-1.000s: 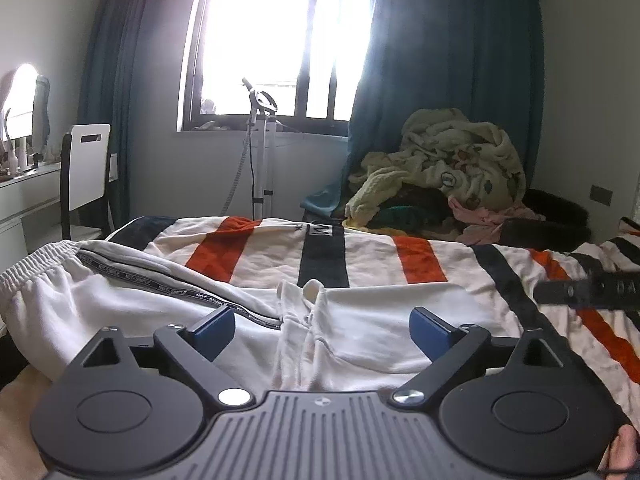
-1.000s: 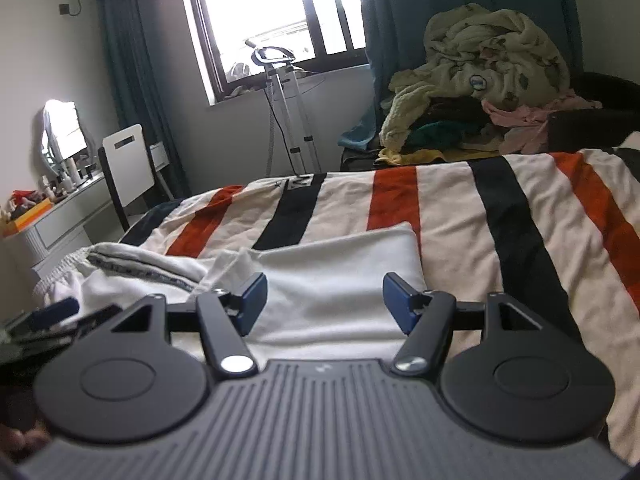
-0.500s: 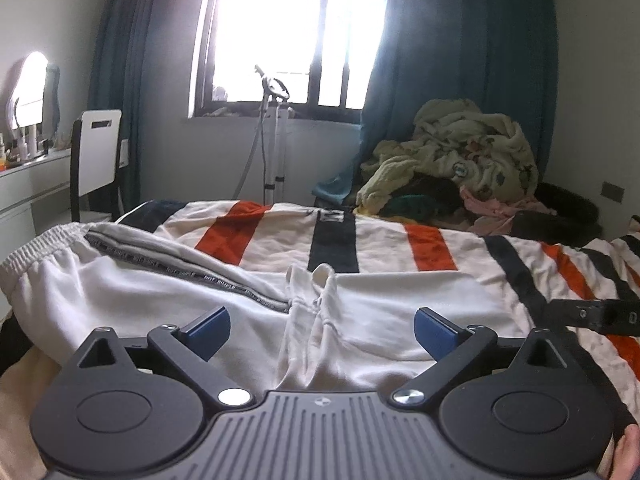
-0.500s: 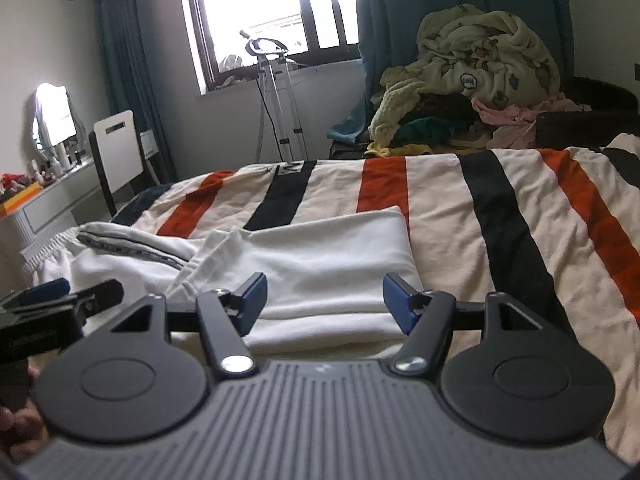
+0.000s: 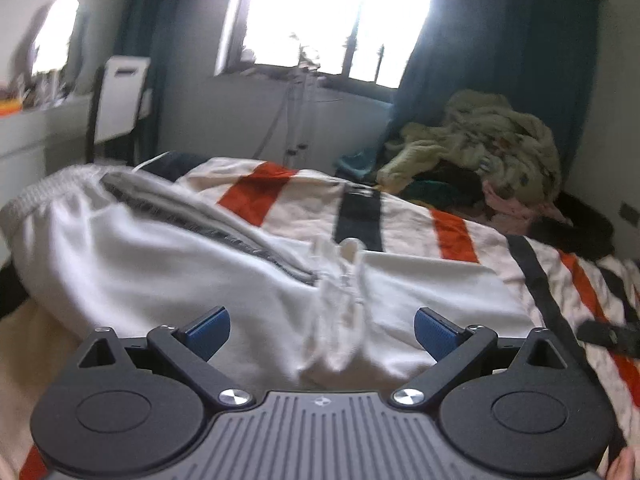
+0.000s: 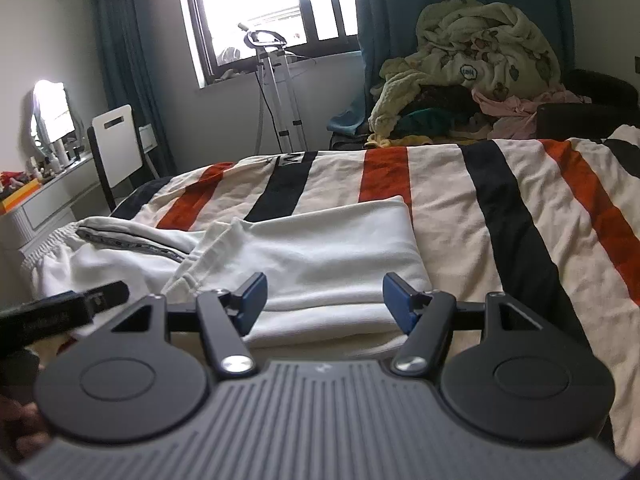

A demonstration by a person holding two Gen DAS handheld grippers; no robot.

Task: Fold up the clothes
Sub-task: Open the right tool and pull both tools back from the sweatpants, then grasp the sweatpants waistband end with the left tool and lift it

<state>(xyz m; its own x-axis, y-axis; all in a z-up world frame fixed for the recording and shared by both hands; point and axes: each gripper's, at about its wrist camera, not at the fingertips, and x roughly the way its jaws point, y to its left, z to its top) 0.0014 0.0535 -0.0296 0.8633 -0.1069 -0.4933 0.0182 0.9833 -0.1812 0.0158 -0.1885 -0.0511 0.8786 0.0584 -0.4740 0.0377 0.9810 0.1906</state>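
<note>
White sweatpants point(image 5: 168, 276) with a grey side stripe lie partly folded on the striped bedspread point(image 5: 452, 236), waistband at the left, bunched cuffs in the middle. In the right wrist view the same sweatpants point(image 6: 328, 252) show a flat folded part on the right. My left gripper point(image 5: 322, 330) hangs open just over the near edge of the fabric, nothing between its blue pads. My right gripper point(image 6: 324, 300) is also open above the folded part's near edge, pads apart and not pressing cloth. The left gripper's finger point(image 6: 68, 308) shows at the lower left of the right wrist view.
A heap of blankets and clothes point(image 6: 472, 64) sits on a dark seat beyond the bed. A white chair point(image 6: 116, 144) and dressing table with a mirror point(image 6: 52, 112) stand at the left. A standing steamer point(image 6: 276, 84) is under the window.
The left wrist view has rolled and shifted, with motion blur; the sweatpants now fill more of it. The right gripper has kept still. Both grippers stay open.
</note>
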